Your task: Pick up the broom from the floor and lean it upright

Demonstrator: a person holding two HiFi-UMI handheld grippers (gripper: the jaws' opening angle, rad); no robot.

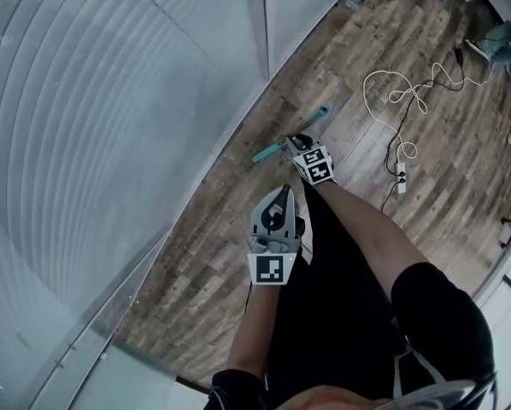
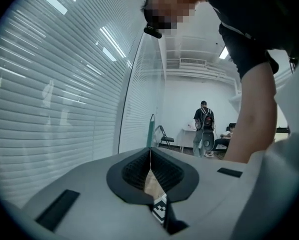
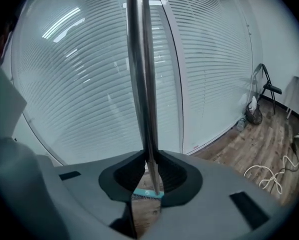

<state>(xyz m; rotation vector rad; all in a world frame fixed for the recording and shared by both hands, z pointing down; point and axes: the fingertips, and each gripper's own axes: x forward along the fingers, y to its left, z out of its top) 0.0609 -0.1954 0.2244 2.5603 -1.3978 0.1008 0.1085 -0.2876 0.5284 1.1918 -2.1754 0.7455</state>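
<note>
Left tongs (image 1: pixel 282 194) (image 2: pixel 150 154): lower centre of the head view, nearest the person's body. Pads are pressed together at the tips with nothing between them; they are empty.

Right tongs (image 1: pixel 300 142) (image 3: pixel 148 162): just above the left tongs, at the centre of the head view, on an outstretched bare arm. They are clamped on the broom (image 1: pixel 269 151) (image 3: pixel 142 84) at its metal pole, with a pad against each side of it.

Broom: off the lying position. In the right gripper view the pole rises steeply from the pads to the top edge of the frame. The teal head (image 3: pixel 147 194) shows below the pads, over the floor (image 1: pixel 213 254) (image 3: pixel 249 134). In the head view the teal head lies slantwise at centre frame, close to the foot of the glass wall (image 1: pixel 110 101). Contact between head and floor cannot be confirmed.

Glass wall: slatted blinds behind it; it fills the left half of the head view.

Floor: wood planks. A white cable (image 1: pixel 401 92) lies looped at upper right, well apart from the broom.

Far end of the room, centre right of the left gripper view: a folding chair (image 2: pixel 164 136) and a standing person with a backpack (image 2: pixel 204 124).
</note>
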